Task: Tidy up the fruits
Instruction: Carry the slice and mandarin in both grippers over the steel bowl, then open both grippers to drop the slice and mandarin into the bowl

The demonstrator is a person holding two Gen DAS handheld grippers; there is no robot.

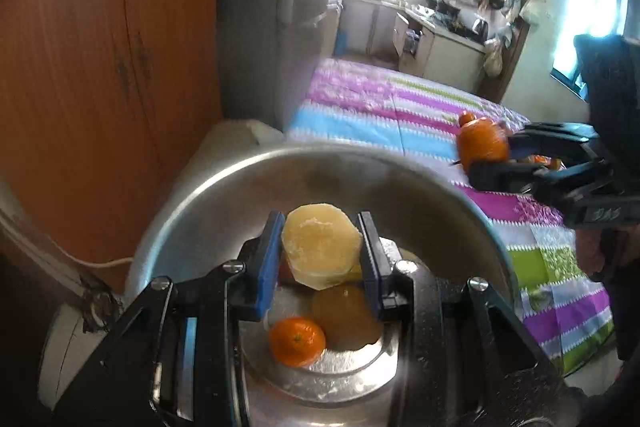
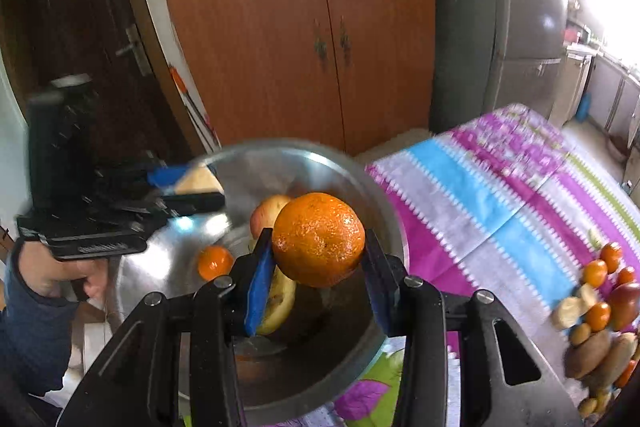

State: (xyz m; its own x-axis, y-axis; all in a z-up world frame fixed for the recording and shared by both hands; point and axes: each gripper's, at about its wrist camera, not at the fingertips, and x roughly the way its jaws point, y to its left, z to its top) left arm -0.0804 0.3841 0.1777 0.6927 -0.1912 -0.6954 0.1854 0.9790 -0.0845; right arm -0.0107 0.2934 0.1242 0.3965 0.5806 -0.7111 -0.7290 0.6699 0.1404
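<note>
Metal bowl holds a mandarin, apple and banana.

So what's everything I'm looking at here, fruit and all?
Metal bowl: one, silver, beside the bed.
Pale yellow fruit piece: one, held over the bowl.
Large orange: one, orange, held above the bowl.
Small tangerine: one, orange, in the bowl.
Apple: one, red-yellow, in the bowl.
Fruit pile: several, orange and brown, on the bedspread.
Bedspread: one, pink, blue, green.
Cabinet: one, orange-brown, behind.
Left gripper: black, blue pads.
Right gripper: black, blue pads.
</note>
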